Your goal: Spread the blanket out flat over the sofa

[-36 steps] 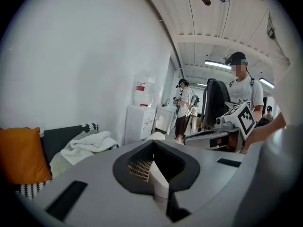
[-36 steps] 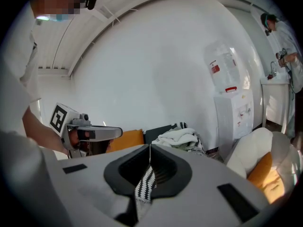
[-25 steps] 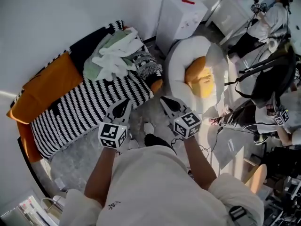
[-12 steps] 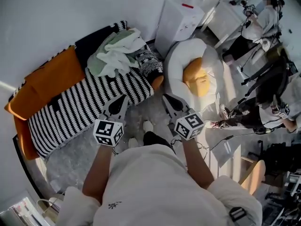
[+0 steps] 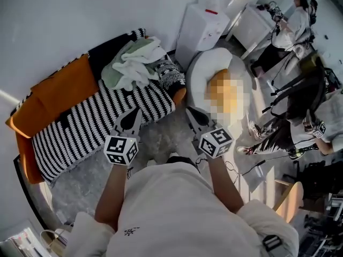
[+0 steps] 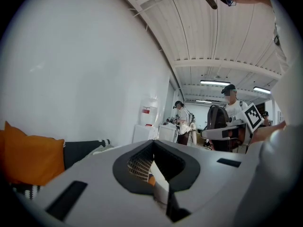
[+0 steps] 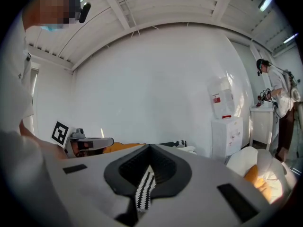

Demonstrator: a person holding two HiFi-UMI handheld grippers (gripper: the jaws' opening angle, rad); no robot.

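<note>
**At the sofa's front edge: blanket ahead of both jaws, its length running off to my left**

On the seat, the black-and-white striped blanket (image 5: 96,119) lies lengthwise. Its long axis follows the sofa (image 5: 25,162) from the near left end up to the far right end. Its near side hangs over the front edge.

From where I steer, all of the cloth lies forward of the jaws and mostly to the left. Any spreading pull, as I judge it, has to run across that long axis, toward me.

The left gripper (image 5: 133,116) meets the hem about midway along the front edge. Its jaws are together, and in the left gripper view a scrap of woven pattern sits pinched between them.

The right gripper (image 5: 192,114) sits by the blanket's right front corner, just off the sofa's right end. Its jaws are shut on a narrow striped strip, which shows plainly in the right gripper view.

The left gripper is therefore nearer the bulk of the cloth, and the right has only the corner.

A heap of pale green and white clothes (image 5: 131,63) rests on the far right end of the seat, on top of the blanket. I expect it will pin that end. An orange cushion (image 5: 59,92) leans along the back edge. A round white seat (image 5: 206,68) stands on the floor just beside the sofa's right end.
</note>
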